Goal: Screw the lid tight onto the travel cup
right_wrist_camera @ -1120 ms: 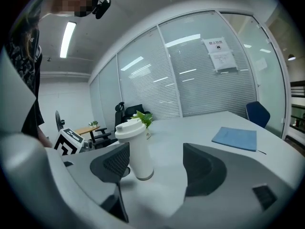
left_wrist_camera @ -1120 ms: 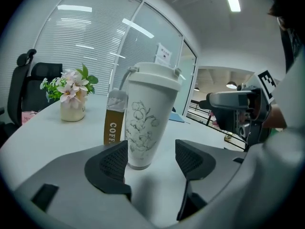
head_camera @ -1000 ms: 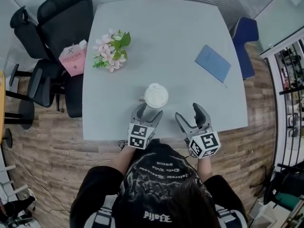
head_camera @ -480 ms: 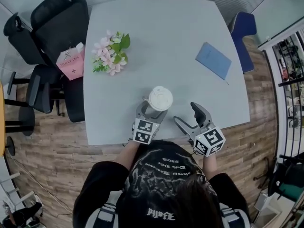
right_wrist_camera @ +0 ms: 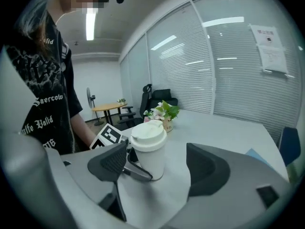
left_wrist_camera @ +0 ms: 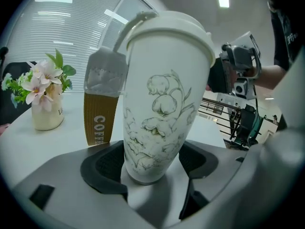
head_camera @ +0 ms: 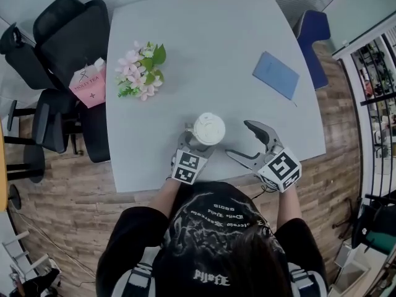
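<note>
A white travel cup [head_camera: 207,129] with a flower drawing [left_wrist_camera: 162,113] stands near the table's front edge with its white lid [left_wrist_camera: 167,25] on top. A brown and white tag [left_wrist_camera: 101,104] hangs at its side. My left gripper [head_camera: 197,142] reaches round the cup's foot, one pad on each side and close to it, with no visible squeeze [left_wrist_camera: 150,166]. My right gripper [head_camera: 238,139] lies on the table just right of the cup, apart from it, and its jaws are opening with nothing between them. In the right gripper view the cup [right_wrist_camera: 148,149] stands ahead of the right gripper [right_wrist_camera: 157,166].
A vase of pink flowers [head_camera: 141,72] stands at the table's back left and a blue notebook [head_camera: 275,75] at the back right. Black chairs [head_camera: 68,30] with a pink bag [head_camera: 88,82] are left of the grey table [head_camera: 204,42]; a blue chair [head_camera: 312,33] is right.
My left gripper has slid forward until its jaws flank the cup. My right gripper has shifted right, turned, and spread its jaws wider.
</note>
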Motion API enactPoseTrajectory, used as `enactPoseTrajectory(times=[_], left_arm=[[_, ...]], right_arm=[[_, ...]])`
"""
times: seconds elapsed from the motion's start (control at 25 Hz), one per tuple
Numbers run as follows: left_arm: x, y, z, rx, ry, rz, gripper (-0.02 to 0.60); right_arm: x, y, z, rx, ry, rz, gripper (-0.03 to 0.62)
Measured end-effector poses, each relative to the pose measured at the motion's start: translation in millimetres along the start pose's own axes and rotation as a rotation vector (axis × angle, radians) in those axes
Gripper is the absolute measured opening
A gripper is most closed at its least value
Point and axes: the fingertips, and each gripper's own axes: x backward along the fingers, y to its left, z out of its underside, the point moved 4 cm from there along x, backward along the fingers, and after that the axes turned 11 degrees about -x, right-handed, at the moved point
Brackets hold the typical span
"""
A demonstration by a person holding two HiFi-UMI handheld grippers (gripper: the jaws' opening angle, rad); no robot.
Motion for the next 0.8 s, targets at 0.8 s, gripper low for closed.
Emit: enactPoseTrajectory(times=[0.8], left_arm=[[0,2,-1,-0.109,0.108,0.182,0.368]], right_arm=[[-46,21,-55,1.059,0.665,-0.415,0.383]])
